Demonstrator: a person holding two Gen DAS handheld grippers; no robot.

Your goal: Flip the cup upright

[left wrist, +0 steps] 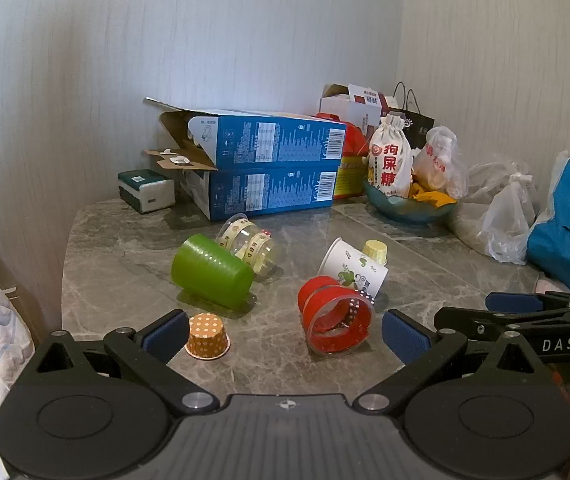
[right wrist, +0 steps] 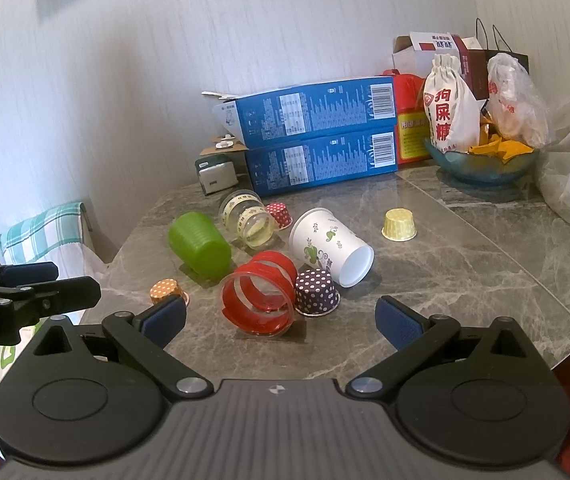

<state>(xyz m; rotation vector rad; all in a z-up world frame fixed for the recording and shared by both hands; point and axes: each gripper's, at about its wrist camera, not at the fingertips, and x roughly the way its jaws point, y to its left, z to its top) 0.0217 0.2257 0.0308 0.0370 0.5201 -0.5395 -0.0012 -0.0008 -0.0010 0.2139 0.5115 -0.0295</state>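
Note:
Several cups lie on their sides on the grey marble table [left wrist: 133, 276]: a green cup [left wrist: 211, 276] [right wrist: 200, 245], a clear cup with red bands [left wrist: 335, 322] [right wrist: 261, 298], a white paper cup with a plant print [left wrist: 353, 266] [right wrist: 331, 246], and a clear cup with yellow bands [left wrist: 247, 242] [right wrist: 247, 218]. My left gripper [left wrist: 285, 338] is open and empty, just in front of the red-banded cup. My right gripper [right wrist: 281, 320] is open and empty, also just in front of that cup.
Small baking cups stand mouth-down: orange dotted [left wrist: 207, 337] [right wrist: 167, 291], purple dotted [right wrist: 317, 293], yellow [right wrist: 399, 224], red dotted [right wrist: 279, 215]. Two stacked blue boxes [left wrist: 273, 168], a bowl of snacks [left wrist: 409, 206] and plastic bags [left wrist: 513, 216] crowd the back and right.

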